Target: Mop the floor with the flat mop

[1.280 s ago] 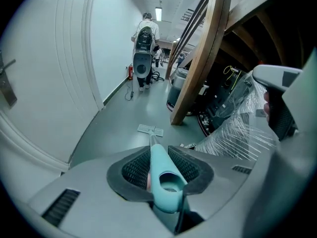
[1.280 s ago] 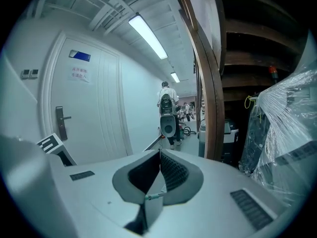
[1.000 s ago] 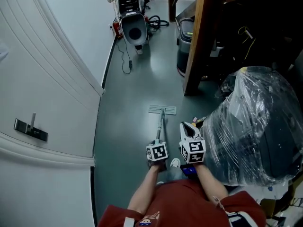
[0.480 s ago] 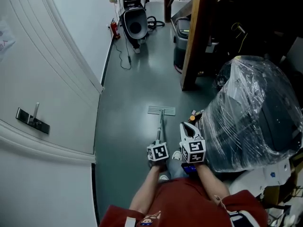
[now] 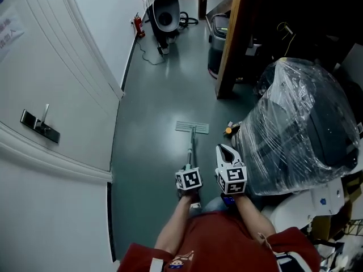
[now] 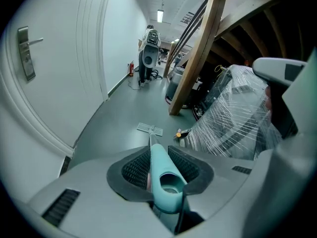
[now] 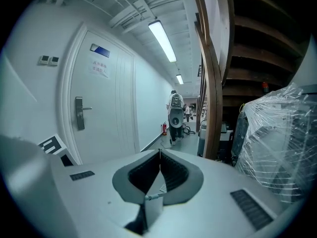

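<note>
L gripper (image 6: 158, 157) clamped on teal mop handle (image 6: 162, 177). R gripper (image 7: 159, 153) jaws closed, tips meeting, nothing betw. Mop head (image 5: 192, 127) flat on floor (image 5: 153, 95), left of wrapped bundle (image 5: 300, 123). In head view L cube (image 5: 189, 180) hides the grip. Mop shows only in head & L gripper views.

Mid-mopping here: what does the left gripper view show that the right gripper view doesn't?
Only the left gripper view: the left tongs clamped on the teal mop handle, the mop head flat on the floor, and a small orange item near it. Only the right gripper view: the right tongs shut with nothing between them, and the door notice. Both: the white door, the plastic-wrapped bundle, the wooden beam and the floor machine farther off.
</note>
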A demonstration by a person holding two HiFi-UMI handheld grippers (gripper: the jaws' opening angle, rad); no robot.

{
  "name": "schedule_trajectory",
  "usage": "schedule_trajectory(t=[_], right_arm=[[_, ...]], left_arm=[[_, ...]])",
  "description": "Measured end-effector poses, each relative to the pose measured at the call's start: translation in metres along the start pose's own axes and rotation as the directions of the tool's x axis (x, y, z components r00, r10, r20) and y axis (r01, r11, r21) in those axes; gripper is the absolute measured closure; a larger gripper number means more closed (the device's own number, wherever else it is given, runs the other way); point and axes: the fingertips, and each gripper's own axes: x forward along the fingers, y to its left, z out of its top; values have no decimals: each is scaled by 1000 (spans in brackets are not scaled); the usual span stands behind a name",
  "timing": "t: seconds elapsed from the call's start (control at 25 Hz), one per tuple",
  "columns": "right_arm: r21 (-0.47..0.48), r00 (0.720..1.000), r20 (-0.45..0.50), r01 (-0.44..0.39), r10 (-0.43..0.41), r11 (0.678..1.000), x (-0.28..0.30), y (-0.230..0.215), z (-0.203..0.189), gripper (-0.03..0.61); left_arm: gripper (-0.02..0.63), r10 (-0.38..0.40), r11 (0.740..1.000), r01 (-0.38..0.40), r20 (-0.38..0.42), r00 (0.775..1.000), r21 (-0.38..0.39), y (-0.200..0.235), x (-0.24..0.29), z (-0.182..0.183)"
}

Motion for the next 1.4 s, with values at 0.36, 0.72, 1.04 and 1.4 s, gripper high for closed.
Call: schedule_trajectory(t=[0.36, 0.72, 1.04, 1.4], right_arm=[[20, 1000, 3, -29, 29, 999, -53, -17, -24, 558], [45, 999, 4, -35, 35, 998, -117, -41, -48, 558], [65, 999, 21, -47, 46, 997, -184, -45, -71, 558], [99, 998, 5, -57, 57, 993, -262, -40, -107, 558]], left_arm=[[488, 32, 999, -32, -1, 999, -5, -34, -21, -44], [488, 61, 998, -61, -6, 998, 8, -71, -50, -96], [488, 78, 997, -78, 1, 997, 11, -97, -84, -151], [488, 108, 994, -108, -29, 994, 27, -120, -128, -228]])
